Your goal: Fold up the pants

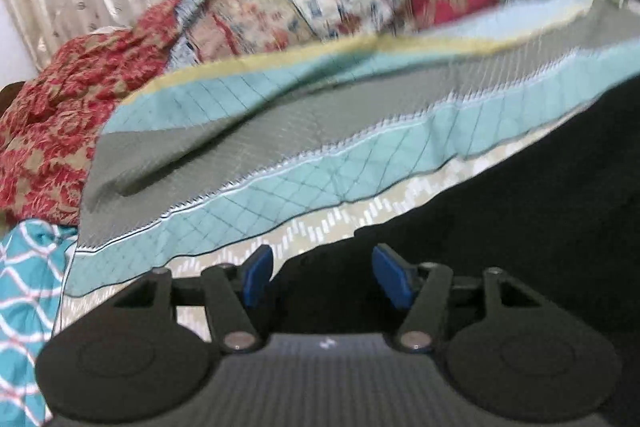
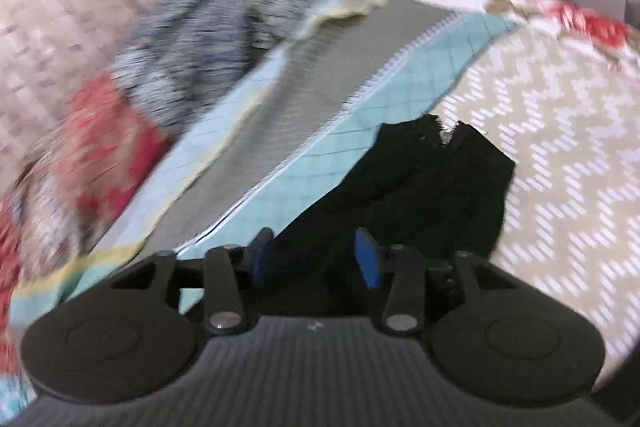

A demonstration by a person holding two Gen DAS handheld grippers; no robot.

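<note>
Both the left gripper [image 1: 320, 277] and right gripper [image 2: 316, 259] hang released over the black pants [image 2: 432, 179] on the bed [image 2: 560, 155]; next, square the edges before creasing.

No readable text, labels, brands, numbers or signs anywhere, both views blurred
</note>
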